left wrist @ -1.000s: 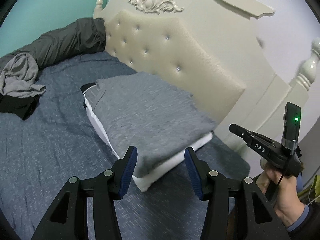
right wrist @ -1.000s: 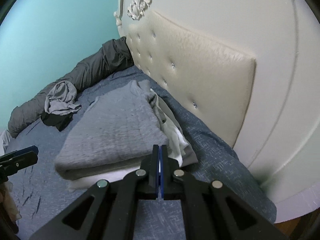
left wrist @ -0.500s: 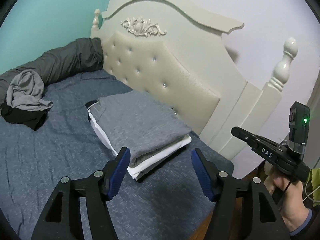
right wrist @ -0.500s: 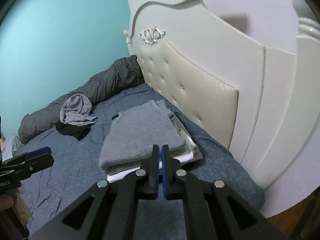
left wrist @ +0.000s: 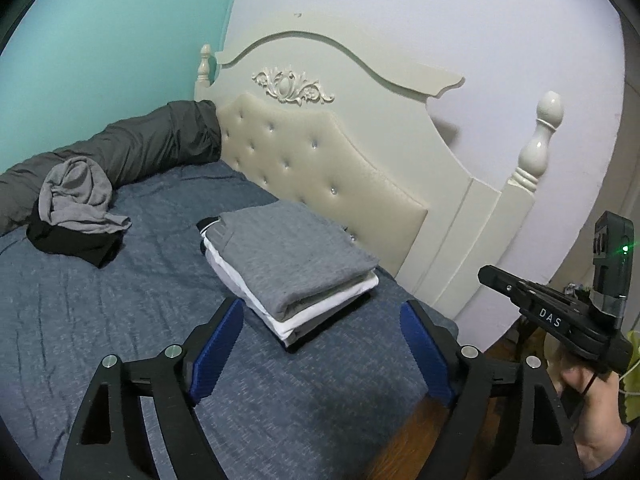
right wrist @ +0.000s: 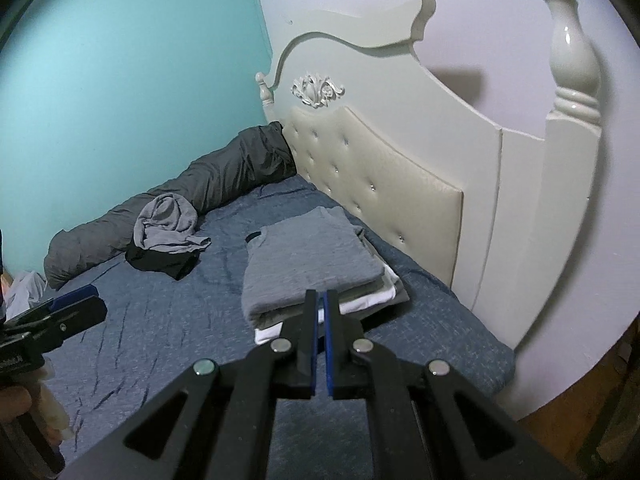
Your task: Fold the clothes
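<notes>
Folded clothes (left wrist: 296, 264) stacked on the bed (left wrist: 100, 320); left claw (left wrist: 320, 344) wide apart and empty, right claw (right wrist: 320, 316) pressed together, empty.

1. Bare bedspread (left wrist: 120, 320) is left open between the folded stack (left wrist: 292, 256) and the crumpled heap (left wrist: 76, 212).
2. The stack's far side is closed off by the headboard (left wrist: 320, 168), just beside it.
3. The wall side is blocked by a dark bolster (right wrist: 192, 196).
</notes>
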Demonstrator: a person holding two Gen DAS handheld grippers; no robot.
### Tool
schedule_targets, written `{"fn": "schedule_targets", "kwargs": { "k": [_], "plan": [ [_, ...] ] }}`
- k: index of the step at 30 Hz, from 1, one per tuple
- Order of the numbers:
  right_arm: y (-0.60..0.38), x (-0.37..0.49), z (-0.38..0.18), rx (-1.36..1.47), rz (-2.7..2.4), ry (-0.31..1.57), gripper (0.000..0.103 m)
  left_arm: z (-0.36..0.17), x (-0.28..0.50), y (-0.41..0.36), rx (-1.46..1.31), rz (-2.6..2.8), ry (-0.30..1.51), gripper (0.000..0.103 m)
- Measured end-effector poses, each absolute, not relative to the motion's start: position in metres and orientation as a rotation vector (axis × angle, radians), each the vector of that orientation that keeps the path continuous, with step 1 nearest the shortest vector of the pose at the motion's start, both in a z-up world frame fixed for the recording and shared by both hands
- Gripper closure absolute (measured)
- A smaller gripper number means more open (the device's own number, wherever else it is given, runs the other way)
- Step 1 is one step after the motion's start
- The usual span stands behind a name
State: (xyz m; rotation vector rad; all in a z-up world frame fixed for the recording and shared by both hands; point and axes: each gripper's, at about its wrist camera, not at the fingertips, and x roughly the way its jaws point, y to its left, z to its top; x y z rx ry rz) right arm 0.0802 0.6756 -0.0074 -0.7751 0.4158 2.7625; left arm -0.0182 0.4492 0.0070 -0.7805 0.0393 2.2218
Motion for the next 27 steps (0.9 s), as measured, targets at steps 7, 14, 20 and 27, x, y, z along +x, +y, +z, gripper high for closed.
{"fn": "schedule_targets", "kwargs": {
  "k": [7,14,20,27],
  "plan": [
    [0.649,0.105,0.009,-0.749,2.778,0.386,0.1,0.017,0.002,0.433,-0.759,2.219,0.042,0.007],
    [0.625,0.129,0.022,-0.718,2.796,0.367,0.093,0.024,0.018,0.415,-0.737,2.231,0.05,0.002],
    [0.607,0.145,0.029,-0.688,2.814,0.379,0.045,0.024,0.029,0.394,-0.727,2.233,0.037,0.0],
    [0.589,0.164,0.032,-0.682,2.817,0.401,0.033,0.023,0.037,0.376,-0.729,2.244,0.028,0.0]
  ]
}}
